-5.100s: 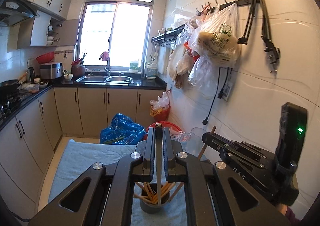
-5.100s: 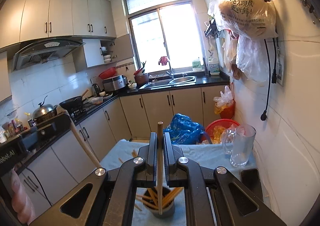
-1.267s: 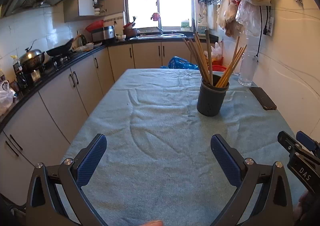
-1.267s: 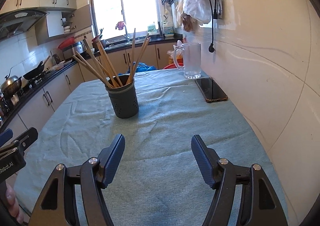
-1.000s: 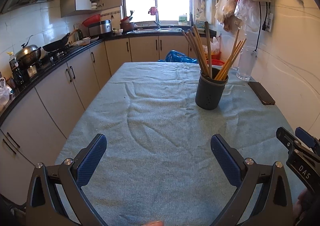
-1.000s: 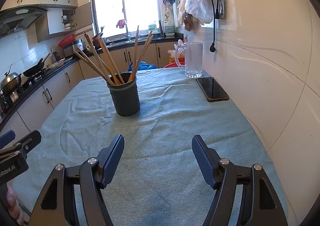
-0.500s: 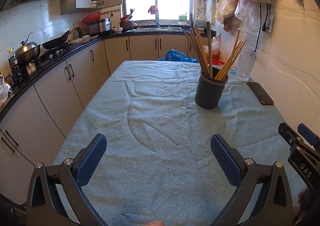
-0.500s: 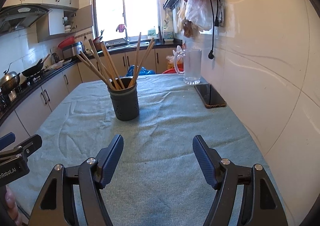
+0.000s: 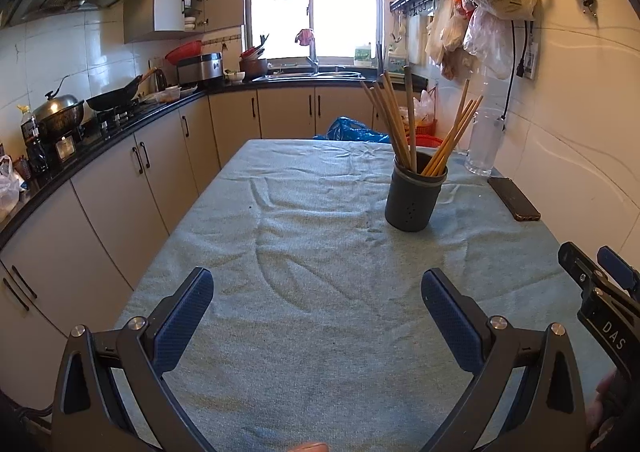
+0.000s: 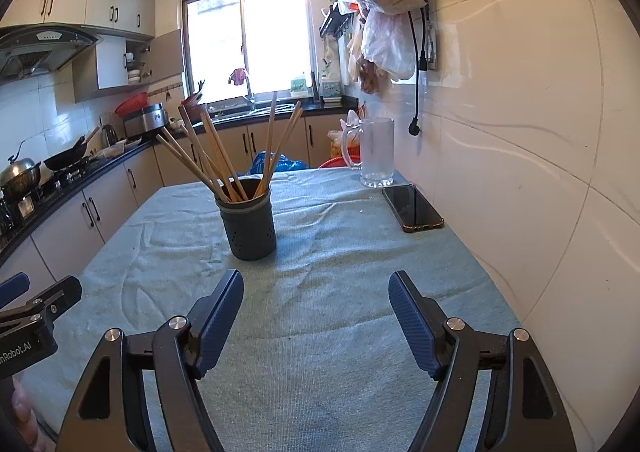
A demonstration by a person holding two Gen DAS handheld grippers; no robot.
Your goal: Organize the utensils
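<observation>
A dark grey utensil holder (image 9: 415, 197) is seen standing upright on a table covered with a light blue-green cloth (image 9: 320, 272), and it is taken here as the landmark. A bundle of wooden chopsticks (image 9: 404, 123) is held inside the holder, the sticks fanned outward in two groups above its rim. The left gripper (image 9: 316, 308) is held low over the cloth, well short of the holder and to its left, with its jaws spread wide and nothing between them. The right gripper (image 10: 316, 316) is likewise held wide apart and empty, on the near side of the holder and slightly to its right. Beyond the holder, on its right near the tiled wall, a clear glass mug (image 10: 374, 151) is set on the cloth, and a dark phone (image 10: 412, 207) is laid flat just in front of that mug, apart from the holder. Far behind the holder, a sink counter under a bright window (image 9: 312, 7) is visible.
</observation>
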